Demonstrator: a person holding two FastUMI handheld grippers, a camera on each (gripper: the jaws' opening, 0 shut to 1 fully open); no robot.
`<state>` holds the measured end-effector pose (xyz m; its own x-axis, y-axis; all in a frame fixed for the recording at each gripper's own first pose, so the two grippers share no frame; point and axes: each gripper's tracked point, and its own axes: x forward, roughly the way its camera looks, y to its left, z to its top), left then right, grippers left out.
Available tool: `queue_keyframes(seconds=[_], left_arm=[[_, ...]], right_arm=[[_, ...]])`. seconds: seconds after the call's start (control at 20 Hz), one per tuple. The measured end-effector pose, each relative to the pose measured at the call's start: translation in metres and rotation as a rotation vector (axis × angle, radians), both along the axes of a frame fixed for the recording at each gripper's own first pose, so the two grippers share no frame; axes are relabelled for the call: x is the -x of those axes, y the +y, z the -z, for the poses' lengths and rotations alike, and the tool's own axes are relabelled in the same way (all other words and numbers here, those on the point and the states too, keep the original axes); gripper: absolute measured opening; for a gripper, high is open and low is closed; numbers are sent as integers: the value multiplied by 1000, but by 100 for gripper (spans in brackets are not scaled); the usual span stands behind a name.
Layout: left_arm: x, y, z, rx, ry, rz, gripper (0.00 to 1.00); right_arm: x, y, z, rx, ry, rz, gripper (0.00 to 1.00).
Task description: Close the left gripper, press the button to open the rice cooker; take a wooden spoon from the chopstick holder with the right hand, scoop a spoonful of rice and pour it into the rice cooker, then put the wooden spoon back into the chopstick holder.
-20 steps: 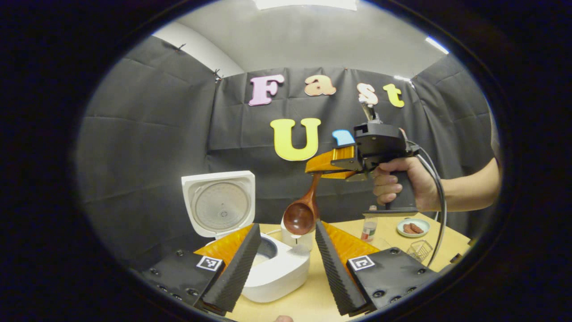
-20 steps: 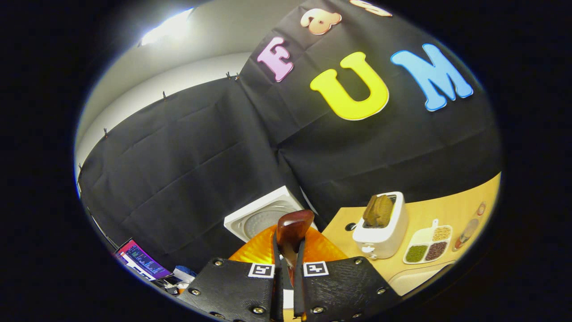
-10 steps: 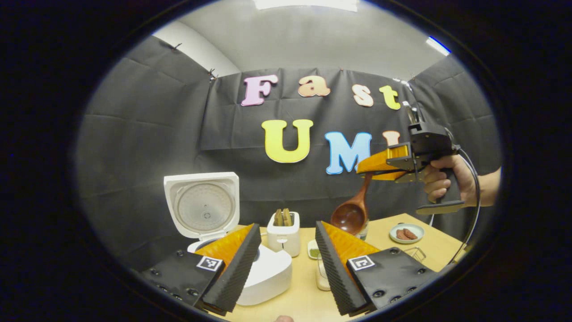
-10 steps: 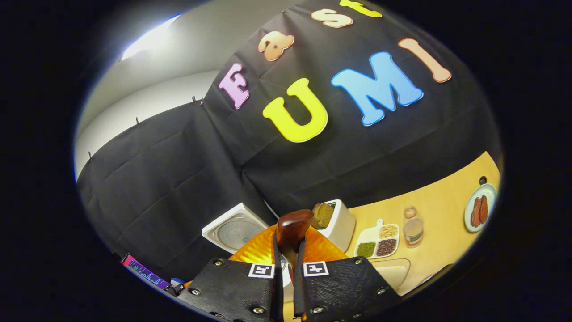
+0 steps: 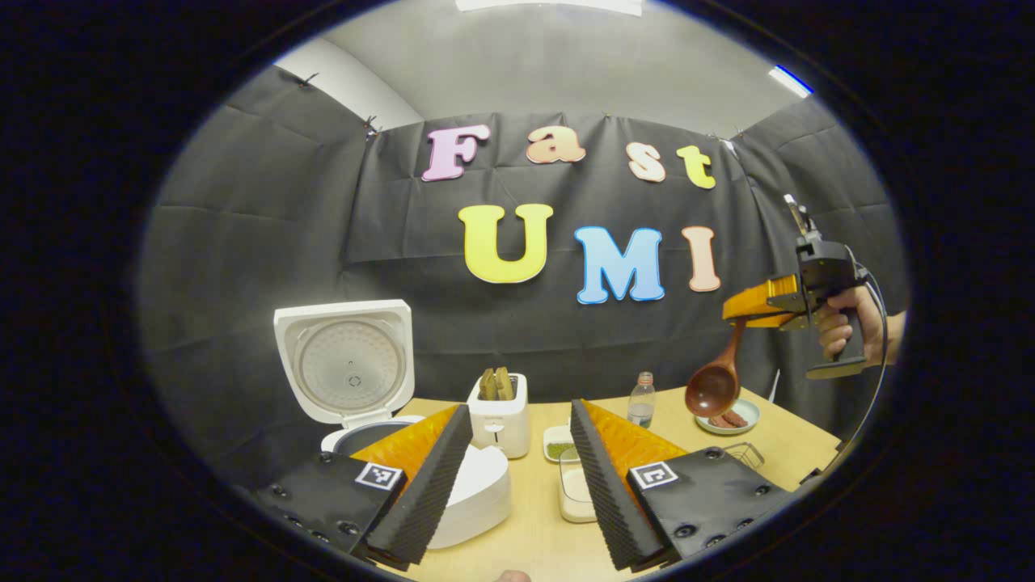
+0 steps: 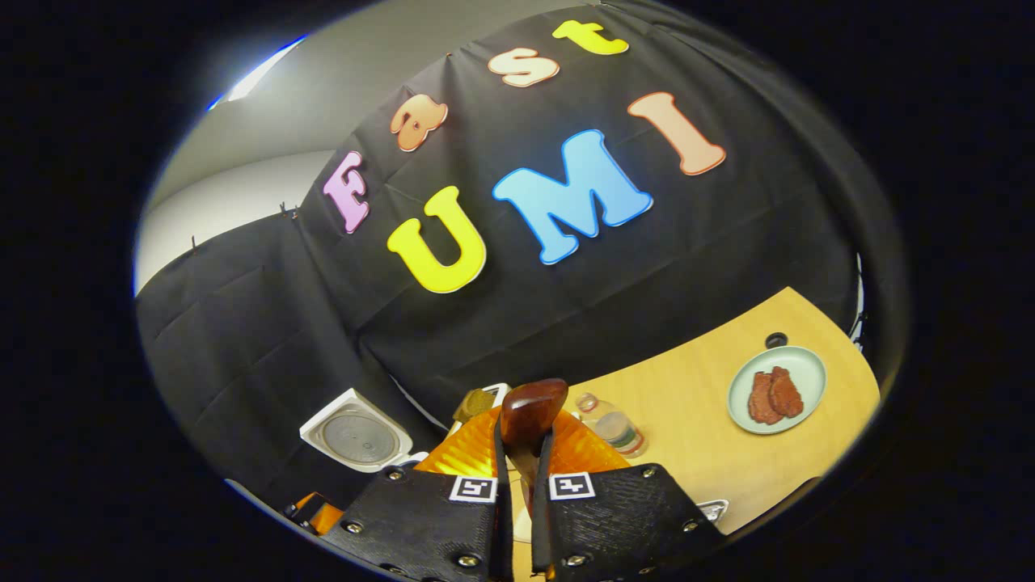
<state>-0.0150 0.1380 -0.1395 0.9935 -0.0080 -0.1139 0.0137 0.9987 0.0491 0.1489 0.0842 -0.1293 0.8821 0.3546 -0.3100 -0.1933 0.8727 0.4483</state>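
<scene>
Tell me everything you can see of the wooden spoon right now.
The wooden spoon is dark reddish-brown, glossy wood with a deep round bowl and a slim curved handle. It hangs bowl-down in the air at the table's right side, above the plate as the left gripper view shows it. The right gripper pinches its handle between both fingers; nothing else touches it. Whether the bowl holds rice cannot be told.

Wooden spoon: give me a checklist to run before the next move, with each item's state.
1. Right gripper shut on wooden spoon: ok.
2. Rice cooker lid up: ok.
3. Spoon hangs bowl-down above the table, touching nothing: ok.
4. Rice in the spoon's bowl: cannot tell.
5. Left gripper open, holding nothing: ok.
6. Chopstick holder located: cannot tell.
</scene>
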Motion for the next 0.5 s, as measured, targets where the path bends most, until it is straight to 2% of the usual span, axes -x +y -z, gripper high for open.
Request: queue_keyframes(seconds=[0.25,0.5], left_arm=[[-5,-9,-3,10,-10,11,87],[-4,-16,-1,3,-5,24,89]], right_arm=[[12,-59,42,79,68,129,9],[29,-83,82,179,114,178,9]])
